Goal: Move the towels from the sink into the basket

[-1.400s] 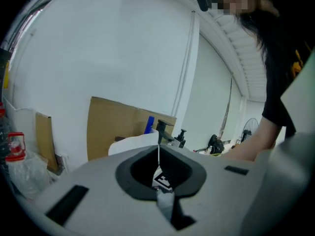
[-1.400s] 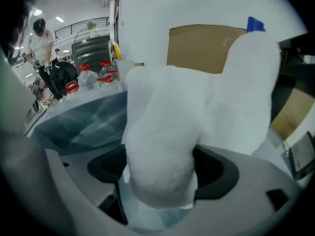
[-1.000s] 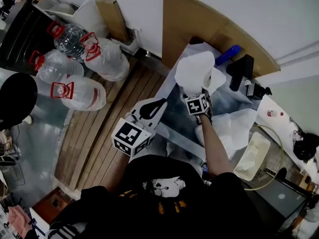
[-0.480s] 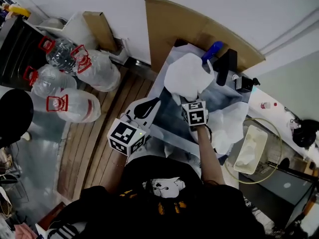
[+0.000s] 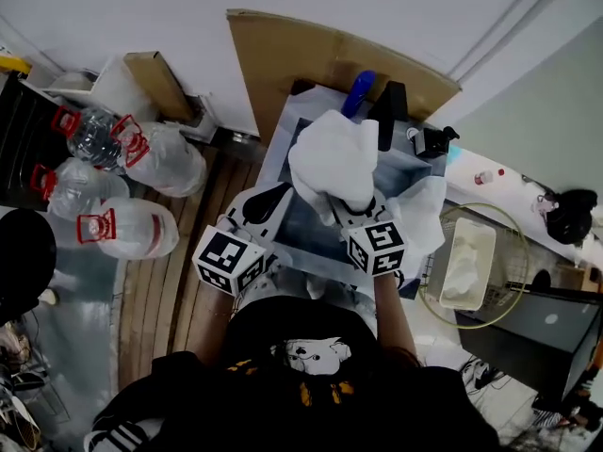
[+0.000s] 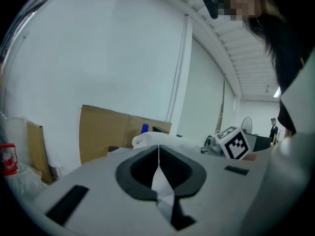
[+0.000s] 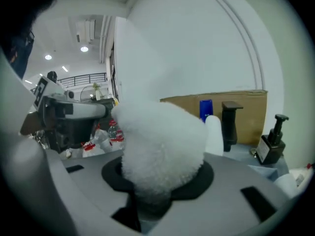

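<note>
My right claw (image 5: pixel 339 211) had just closed and was clamped on the white towel (image 5: pixel 332 158), which it held bunched above the sink (image 5: pixel 303 226). My left claw (image 6: pixel 158 154), at the towel's 8 o'clock, was pressed together, empty. The wire basket (image 5: pixel 524 252) sat at the sink's 3 o'clock.

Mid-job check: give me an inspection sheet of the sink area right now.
surface: steel sink, no standing water seen.
job's things: lifted towel above the sink; draped towel on its right edge; third towel in the wire basket.
clutter: black faucet, pump dispenser.
grippers: right gripper has just closed, shut on the lifted towel; left gripper shut, empty.
cables: nothing seen at the sink.
surroundings: cardboard sheet behind the sink, water jugs on the floor.
</note>
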Available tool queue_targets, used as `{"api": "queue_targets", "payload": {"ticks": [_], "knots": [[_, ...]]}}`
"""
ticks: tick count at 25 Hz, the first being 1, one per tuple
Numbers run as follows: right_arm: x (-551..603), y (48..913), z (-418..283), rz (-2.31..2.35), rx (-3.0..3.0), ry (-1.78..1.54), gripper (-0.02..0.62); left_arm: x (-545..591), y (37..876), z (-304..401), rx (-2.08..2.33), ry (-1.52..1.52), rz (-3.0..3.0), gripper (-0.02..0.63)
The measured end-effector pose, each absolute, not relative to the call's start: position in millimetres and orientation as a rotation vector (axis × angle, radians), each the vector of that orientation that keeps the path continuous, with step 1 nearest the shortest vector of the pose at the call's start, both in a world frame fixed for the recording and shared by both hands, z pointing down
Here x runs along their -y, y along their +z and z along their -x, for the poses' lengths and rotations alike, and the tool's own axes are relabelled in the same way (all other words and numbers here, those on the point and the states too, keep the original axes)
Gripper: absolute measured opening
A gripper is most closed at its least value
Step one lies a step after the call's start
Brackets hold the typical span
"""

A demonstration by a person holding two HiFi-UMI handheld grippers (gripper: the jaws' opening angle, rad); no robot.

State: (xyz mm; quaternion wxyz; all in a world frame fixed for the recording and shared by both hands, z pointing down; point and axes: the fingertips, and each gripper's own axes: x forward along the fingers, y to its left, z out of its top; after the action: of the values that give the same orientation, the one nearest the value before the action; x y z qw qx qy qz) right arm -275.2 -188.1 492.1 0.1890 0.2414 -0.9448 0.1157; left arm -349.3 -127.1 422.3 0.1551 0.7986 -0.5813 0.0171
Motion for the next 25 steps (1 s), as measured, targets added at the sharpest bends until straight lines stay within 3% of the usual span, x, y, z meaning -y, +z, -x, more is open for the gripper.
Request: {"api": "queue_targets", "payload": {"ticks": [12, 25], "knots": [[169, 407, 208, -0.749, 2.855, 0.245, 0.146, 129, 390, 290, 1.676, 0.055, -2.373, 0.012], [169, 308, -19, -1.151, 2.922, 0.043, 0.146, 143, 356, 77, 1.392, 0.012, -2.625, 0.012]]}}
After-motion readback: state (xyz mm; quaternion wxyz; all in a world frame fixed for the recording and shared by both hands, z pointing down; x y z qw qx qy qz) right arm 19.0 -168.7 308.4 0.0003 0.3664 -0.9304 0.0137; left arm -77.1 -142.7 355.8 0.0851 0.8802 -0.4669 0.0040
